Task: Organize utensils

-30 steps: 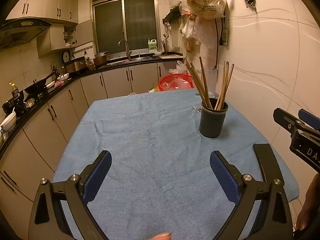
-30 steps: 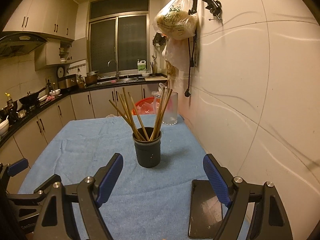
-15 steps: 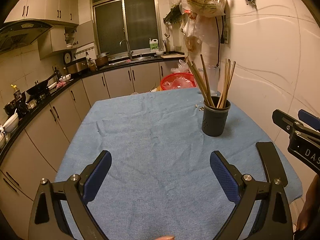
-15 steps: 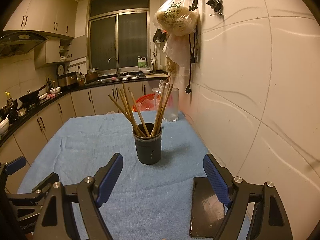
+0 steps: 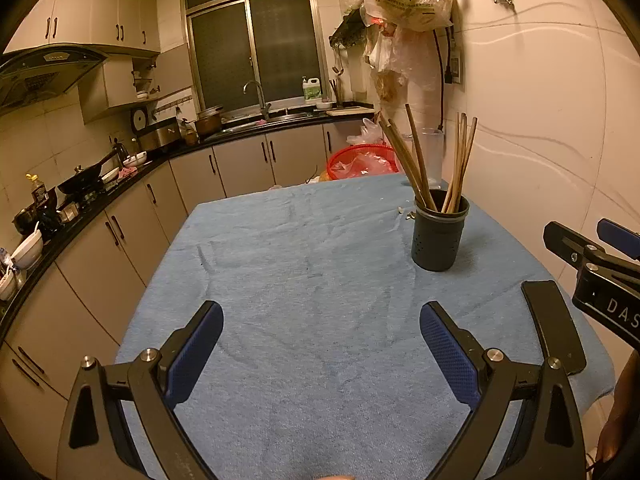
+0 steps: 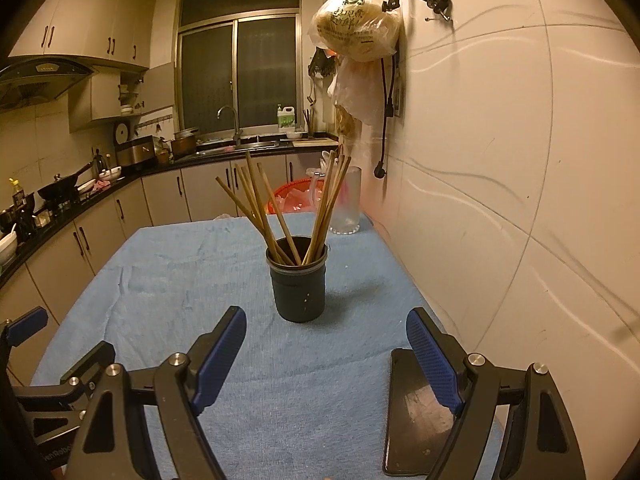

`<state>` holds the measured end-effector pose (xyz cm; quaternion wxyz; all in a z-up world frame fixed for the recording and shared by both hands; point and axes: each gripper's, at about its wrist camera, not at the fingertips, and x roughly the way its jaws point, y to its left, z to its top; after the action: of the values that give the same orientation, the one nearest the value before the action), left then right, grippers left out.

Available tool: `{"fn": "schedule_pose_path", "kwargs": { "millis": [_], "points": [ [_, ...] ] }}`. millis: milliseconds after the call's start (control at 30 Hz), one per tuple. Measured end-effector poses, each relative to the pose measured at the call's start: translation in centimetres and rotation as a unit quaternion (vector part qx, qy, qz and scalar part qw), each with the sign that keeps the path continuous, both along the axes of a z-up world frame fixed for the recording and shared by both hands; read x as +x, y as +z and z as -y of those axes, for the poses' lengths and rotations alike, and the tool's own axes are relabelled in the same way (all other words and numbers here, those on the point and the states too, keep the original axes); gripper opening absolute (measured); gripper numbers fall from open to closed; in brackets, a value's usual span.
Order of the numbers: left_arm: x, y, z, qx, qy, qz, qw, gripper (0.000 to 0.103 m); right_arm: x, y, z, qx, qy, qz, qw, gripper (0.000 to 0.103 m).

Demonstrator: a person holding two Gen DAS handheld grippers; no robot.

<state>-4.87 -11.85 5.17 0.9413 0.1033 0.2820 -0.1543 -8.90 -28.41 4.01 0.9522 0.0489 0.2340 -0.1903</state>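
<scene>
Nearest the left wrist camera, the left gripper (image 5: 320,344) is hovering over the blue towel (image 5: 304,280) that is covering the table, its blue-padded fingers (image 5: 448,356) standing wide apart with nothing between them. The right gripper (image 6: 326,344) is likewise hanging released above the same cloth, jaws spread and gripping nothing; part of it is also showing at the right edge of the left view. Beside the right gripper's right finger, a flat dark phone-like slab (image 6: 416,408) is lying on the towel near the table's right edge.

Just beyond the right gripper's open jaws, well clear of the pads, the dark utensil holder (image 6: 299,288) is standing upright on the cloth, towards the wall side of the table. The wooden chopsticks (image 6: 260,208) are sitting in it, fanning out in two bunches, one leaning left and one leaning right. A few small pale crumbs (image 5: 404,213) are lying on the towel just left of the holder.

Farther back, a clear glass pitcher (image 6: 347,204) is standing at the table's far right corner, near the wall. Behind the table a red basket (image 5: 362,162) is showing. Plastic bags (image 6: 356,32) are hanging on the wall above. At the far end, the sink faucet (image 6: 230,118) is standing under a dark window.
</scene>
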Motion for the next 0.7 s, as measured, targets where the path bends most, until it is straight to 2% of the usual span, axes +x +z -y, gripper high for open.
{"fn": "schedule_pose_path", "kwargs": {
  "millis": [700],
  "points": [
    [0.04, -0.19, -0.01, -0.001, -0.009, -0.009, 0.9999, 0.099, 0.47, -0.98, 0.05, 0.006, -0.002, -0.012, 1.0, 0.085]
  ]
}}
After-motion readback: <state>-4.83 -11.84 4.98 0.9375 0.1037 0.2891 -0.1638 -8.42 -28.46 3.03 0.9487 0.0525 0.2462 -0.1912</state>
